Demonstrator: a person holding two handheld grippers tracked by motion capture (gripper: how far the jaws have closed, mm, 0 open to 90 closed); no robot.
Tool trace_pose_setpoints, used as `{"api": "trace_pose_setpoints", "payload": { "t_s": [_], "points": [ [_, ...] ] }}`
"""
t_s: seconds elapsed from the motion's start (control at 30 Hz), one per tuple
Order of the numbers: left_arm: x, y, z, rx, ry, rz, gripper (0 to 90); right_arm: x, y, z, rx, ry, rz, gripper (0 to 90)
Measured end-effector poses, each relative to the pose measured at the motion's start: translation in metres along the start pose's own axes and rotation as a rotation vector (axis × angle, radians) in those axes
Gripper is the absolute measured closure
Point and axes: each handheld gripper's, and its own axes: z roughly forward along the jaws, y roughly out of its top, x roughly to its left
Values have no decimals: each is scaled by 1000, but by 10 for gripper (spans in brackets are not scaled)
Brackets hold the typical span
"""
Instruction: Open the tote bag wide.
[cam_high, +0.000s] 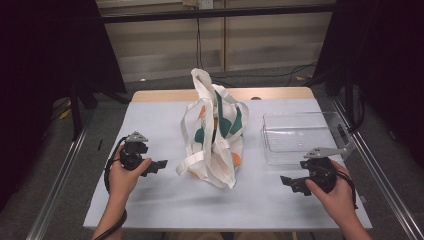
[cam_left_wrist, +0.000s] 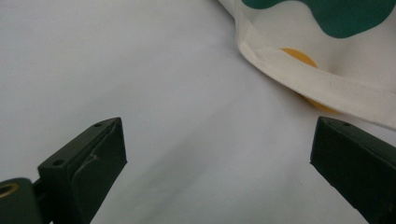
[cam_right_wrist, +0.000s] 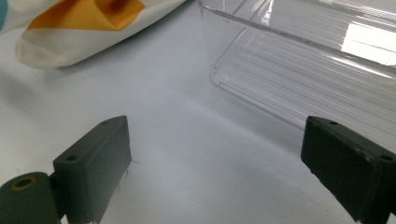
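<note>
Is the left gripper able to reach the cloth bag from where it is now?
Probably yes. The left gripper has its jaws open and pointing at the cloth bag, and only bare white table cover lies between them. In the left gripper view the bag's hem is just ahead.

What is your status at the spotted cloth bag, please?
Left gripper open, right gripper open, both empty. White cloth bag with green and orange spots untouched between them. Nothing in the way.
</note>
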Motion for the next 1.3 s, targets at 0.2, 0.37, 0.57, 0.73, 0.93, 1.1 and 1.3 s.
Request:
{"api": "trace_pose_setpoints", "payload": {
  "t_s": [0.2, 0.37, 0.57, 0.73, 0.93, 1.1, 1.3],
  "points": [
    [2, -1, -1, 7, -5, -12, 34, -2, 0, 1, 7, -5, 8, 77],
    [5, -1, -5, 9, 0, -20, 33, -1, 5, 1, 3, 0, 4, 77],
    [3, -1, -3, 6, -11, -18, 34, -2, 12, -2, -11, -1, 10, 77],
    [2, 2, 1, 18, -24, -9, 34, -4, 14, -4, -12, -8, 10, 78],
    [2, 4, -1, 24, -17, 1, 34, -7, 20, -10, -22, -8, 11, 78],
    [1, 4, -1, 30, -20, -6, 35, -9, 25, -14, -29, -7, 17, 79],
    [3, 7, 0, 31, -30, -4, 35, -15, 38, -16, -34, -20, 10, 80]
  ]
}}
